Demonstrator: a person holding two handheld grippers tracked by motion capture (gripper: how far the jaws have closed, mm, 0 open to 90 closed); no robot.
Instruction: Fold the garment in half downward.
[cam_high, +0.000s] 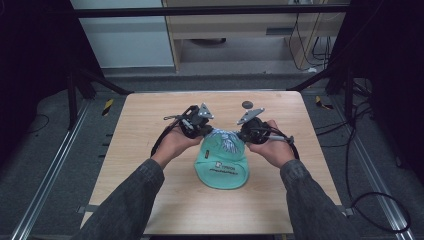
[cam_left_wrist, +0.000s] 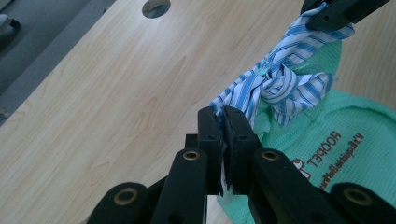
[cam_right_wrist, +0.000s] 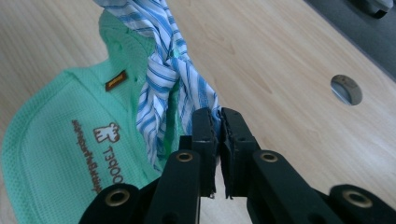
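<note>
A mint-green waffle-knit pouch (cam_high: 222, 166) with brown print lies on the wooden table (cam_high: 150, 150); its neck is tied with a blue-and-white striped cloth tie (cam_high: 226, 141). The tie's knot (cam_left_wrist: 275, 86) sits above the green fabric (cam_left_wrist: 355, 140). My left gripper (cam_left_wrist: 223, 122) is shut on one end of the striped tie. My right gripper (cam_right_wrist: 219, 123) is shut on the other end of the tie (cam_right_wrist: 163, 70), beside the pouch (cam_right_wrist: 60, 140). In the high view, the left gripper (cam_high: 202, 130) and right gripper (cam_high: 245, 132) flank the knot, each held in a hand.
A round hole (cam_high: 246, 104) is cut into the table near its far edge, also seen as the hole (cam_left_wrist: 156, 7) and the hole (cam_right_wrist: 346, 89). Metal rails and cables run along the floor on both sides. A dark frame surrounds the table.
</note>
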